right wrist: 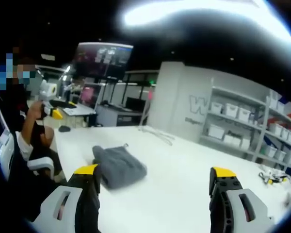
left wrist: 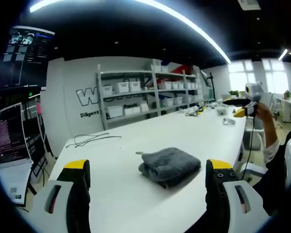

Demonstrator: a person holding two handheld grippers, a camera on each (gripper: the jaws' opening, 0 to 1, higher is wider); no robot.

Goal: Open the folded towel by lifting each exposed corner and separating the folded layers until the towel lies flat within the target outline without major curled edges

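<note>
A grey folded towel (left wrist: pixel 169 166) lies on a long white table (left wrist: pixel 136 204), untouched and still fully folded; judging by that, the unfolding has not begun. No target outline can be made out on the tabletop.

In the left gripper view, your left gripper (left wrist: pixel 149 172) hangs above the near edge of the table with its yellow-tipped jaws wide apart and nothing between them. The towel sits ahead of it, framed between the two jaws, a little toward the right jaw and apart from both. Its long axis runs across your line of approach, from near left to far right, and a loose corner sticks out at its far left end.

In the right gripper view, your right gripper (right wrist: pixel 154 178) also has its jaws spread and holds nothing. Here the towel (right wrist: pixel 117 166) lies off to the left, just beyond the left jaw, not between the jaws.

So the left gripper looks better lined up: a forward reach should meet the towel, while the right one would need to swing left first.

Far off, shelves (left wrist: pixel 145 94) with white bins stand against the wall, and a thin cable (left wrist: pixel 89 140) lies on the table well beyond the towel.
</note>
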